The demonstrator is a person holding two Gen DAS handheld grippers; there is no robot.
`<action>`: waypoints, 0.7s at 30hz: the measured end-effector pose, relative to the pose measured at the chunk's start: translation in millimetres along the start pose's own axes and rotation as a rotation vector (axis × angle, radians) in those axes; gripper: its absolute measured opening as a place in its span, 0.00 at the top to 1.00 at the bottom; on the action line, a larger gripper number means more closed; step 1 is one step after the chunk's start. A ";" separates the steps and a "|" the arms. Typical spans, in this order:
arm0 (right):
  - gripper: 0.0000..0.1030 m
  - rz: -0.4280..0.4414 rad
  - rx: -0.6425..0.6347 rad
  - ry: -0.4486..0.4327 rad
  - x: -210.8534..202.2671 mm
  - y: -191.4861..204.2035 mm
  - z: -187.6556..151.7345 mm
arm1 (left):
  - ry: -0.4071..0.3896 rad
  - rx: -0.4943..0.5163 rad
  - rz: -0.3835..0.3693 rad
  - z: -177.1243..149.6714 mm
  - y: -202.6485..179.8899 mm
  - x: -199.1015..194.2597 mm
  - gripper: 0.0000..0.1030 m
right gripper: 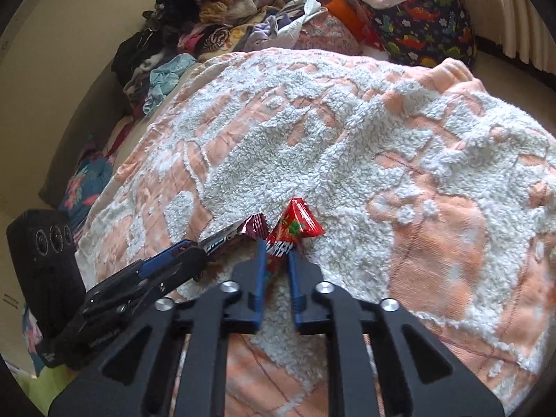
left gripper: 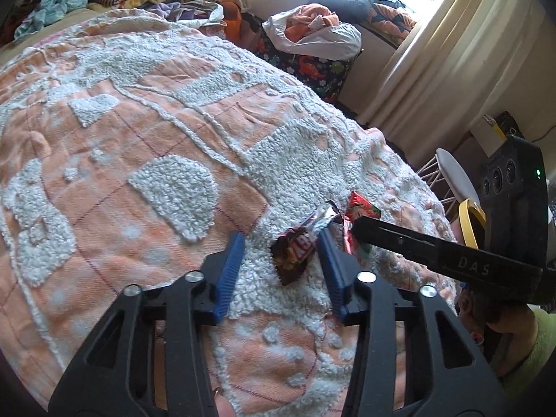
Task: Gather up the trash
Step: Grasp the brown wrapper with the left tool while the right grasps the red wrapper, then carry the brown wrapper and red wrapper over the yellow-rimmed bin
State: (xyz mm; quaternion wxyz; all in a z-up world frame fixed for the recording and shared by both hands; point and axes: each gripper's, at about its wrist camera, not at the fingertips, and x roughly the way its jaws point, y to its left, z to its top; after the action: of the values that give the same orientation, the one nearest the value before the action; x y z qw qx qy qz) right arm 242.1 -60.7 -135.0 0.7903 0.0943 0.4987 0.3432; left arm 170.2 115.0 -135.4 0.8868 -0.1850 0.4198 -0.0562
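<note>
A dark brown and silver candy wrapper (left gripper: pixel 299 246) lies on the fluffy peach and white blanket (left gripper: pixel 139 139). My left gripper (left gripper: pixel 281 239) is open, its blue fingers on either side of the wrapper. A red candy wrapper (right gripper: pixel 295 229) lies just right of it. My right gripper (right gripper: pixel 276 246) is shut on the red wrapper's lower end. The red wrapper (left gripper: pixel 361 208) and the right gripper's black finger also show in the left wrist view. The left gripper (right gripper: pixel 194 248) and the brown wrapper (right gripper: pixel 253 227) show at the left of the right wrist view.
A heap of clothes (right gripper: pixel 194 34) lies at the far end of the bed. A white plastic bag of clothes (left gripper: pixel 312 31) sits on a dinosaur-print bag (right gripper: pixel 427 31). A curtain (left gripper: pixel 451 52) hangs at the right. A white stool (left gripper: pixel 451 177) stands beside the bed.
</note>
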 end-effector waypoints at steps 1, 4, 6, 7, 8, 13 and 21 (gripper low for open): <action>0.91 -0.001 0.000 -0.006 -3.1 -0.8 -0.9 | -0.002 0.001 -0.002 0.1 -1.5 -0.5 0.74; 0.92 -0.005 0.000 -0.024 -12.5 -4.3 -4.7 | 0.002 0.011 -0.014 0.6 -7.8 0.4 0.83; 0.93 -0.007 -0.001 -0.035 -19.4 -6.5 -7.6 | 0.003 0.029 -0.015 0.2 -15.1 0.6 0.87; 0.93 -0.011 -0.003 -0.041 -23.2 -8.0 -9.2 | 0.003 0.034 -0.018 0.4 -17.9 1.0 0.89; 0.93 -0.013 -0.003 -0.049 -27.9 -10.1 -11.2 | 0.002 0.040 -0.021 0.5 -22.5 0.8 0.92; 0.95 -0.024 0.002 -0.086 -51.2 -19.9 -16.9 | -0.011 0.072 -0.039 3.6 -46.1 0.0 0.92; 0.95 -0.056 0.039 -0.183 -103.6 -47.8 -18.7 | -0.029 0.143 -0.076 11.6 -94.9 2.4 0.92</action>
State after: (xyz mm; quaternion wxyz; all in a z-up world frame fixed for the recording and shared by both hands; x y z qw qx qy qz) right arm 219.9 -166.0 -92.6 0.8400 0.1265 0.4334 0.3010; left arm 185.8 29.9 -94.8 0.9010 -0.1377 0.3944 -0.1171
